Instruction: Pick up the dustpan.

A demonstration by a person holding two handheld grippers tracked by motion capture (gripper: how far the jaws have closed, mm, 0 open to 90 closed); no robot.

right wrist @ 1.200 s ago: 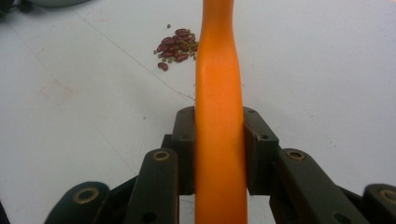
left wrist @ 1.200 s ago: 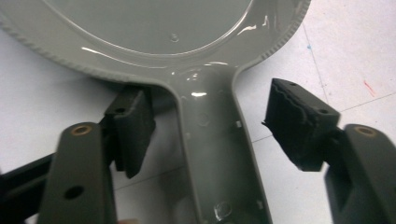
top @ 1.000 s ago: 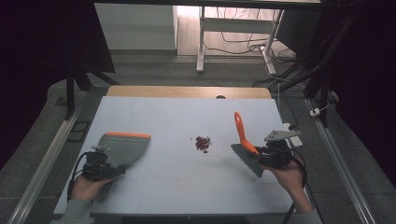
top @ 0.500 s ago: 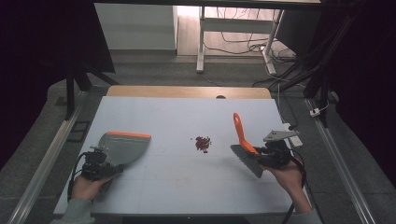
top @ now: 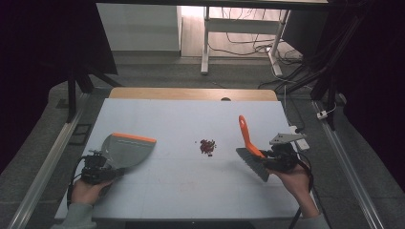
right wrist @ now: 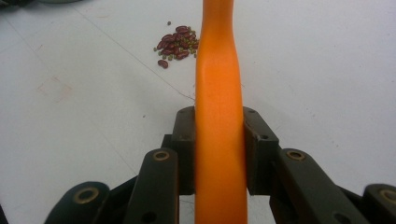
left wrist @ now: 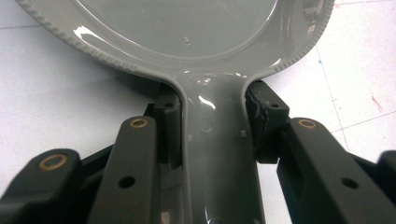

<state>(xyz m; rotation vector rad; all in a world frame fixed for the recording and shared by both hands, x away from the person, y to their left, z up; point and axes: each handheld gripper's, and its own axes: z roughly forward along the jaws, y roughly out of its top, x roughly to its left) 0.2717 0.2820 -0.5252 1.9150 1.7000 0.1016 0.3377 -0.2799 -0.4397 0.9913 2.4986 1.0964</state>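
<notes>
Claws are both set, the left claw [left wrist: 212, 135] having just closed on the grey plastic dustpan's [top: 125, 150] handle and the right claw [right wrist: 219, 140] pinching the orange-handled brush [top: 250, 149], while the small pile of red beans [top: 207, 146] lies unswept mid-table [top: 191, 114] between them.

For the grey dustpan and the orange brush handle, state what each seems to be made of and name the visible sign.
Dustpan: probably moulded hard plastic, glossy; bright highlights lie on its smooth grey surface and a fine ribbed edge runs round the pan. Brush handle: likely plastic too, with a satin or rubbery finish; its even orange colour gives only a soft sheen, so which of these is uncertain.
</notes>
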